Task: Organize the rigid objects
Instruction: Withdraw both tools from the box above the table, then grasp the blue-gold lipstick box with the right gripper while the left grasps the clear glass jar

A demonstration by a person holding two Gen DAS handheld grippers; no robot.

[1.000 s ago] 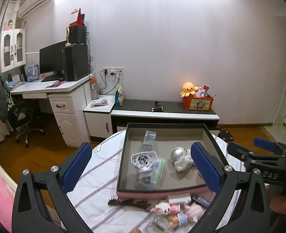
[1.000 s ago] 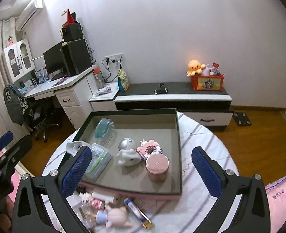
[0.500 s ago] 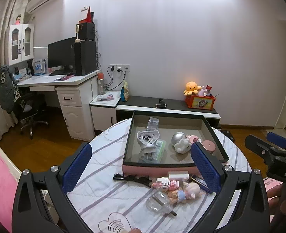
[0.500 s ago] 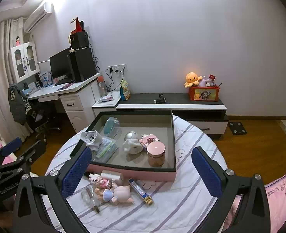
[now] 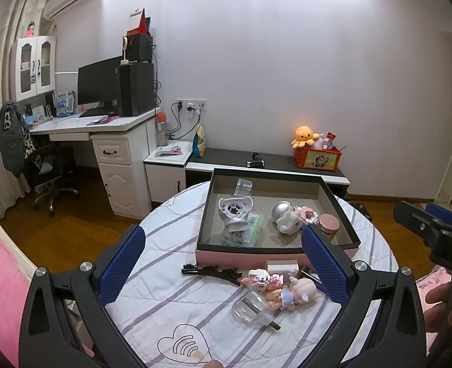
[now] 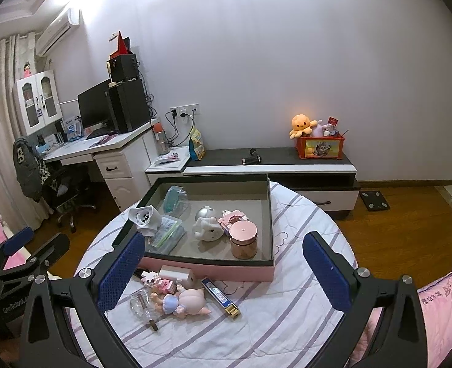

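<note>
A pink box with a dark rim (image 5: 250, 256) (image 6: 213, 268) stands on the round striped table. Inside it lie a white fan part (image 5: 235, 207), a green-labelled clear case (image 6: 166, 228), a silver-and-white figure (image 6: 206, 224), a pink block toy (image 6: 230, 219) and a rose-gold jar (image 6: 243, 239). In front of the box lie a black hair clip (image 5: 210, 271), a white block (image 6: 177, 274), a pink brick figure (image 5: 261, 279), a baby doll (image 6: 184, 300), a clear bottle (image 5: 252, 308) and a blue-gold bar (image 6: 221, 296). My left gripper (image 5: 223, 266) and right gripper (image 6: 223, 274) are open and empty, held back above the table's near side.
A white desk with monitor (image 5: 103, 86) and an office chair (image 5: 48, 168) stand at the left. A low TV cabinet (image 6: 272, 162) with an orange plush and red crate (image 6: 321, 147) runs behind the table. Pink bedding (image 6: 440, 306) lies at the right.
Both grippers have pulled back and up from the box. The loose items in front of the box have come fully into view. Nothing was taken hold of.
</note>
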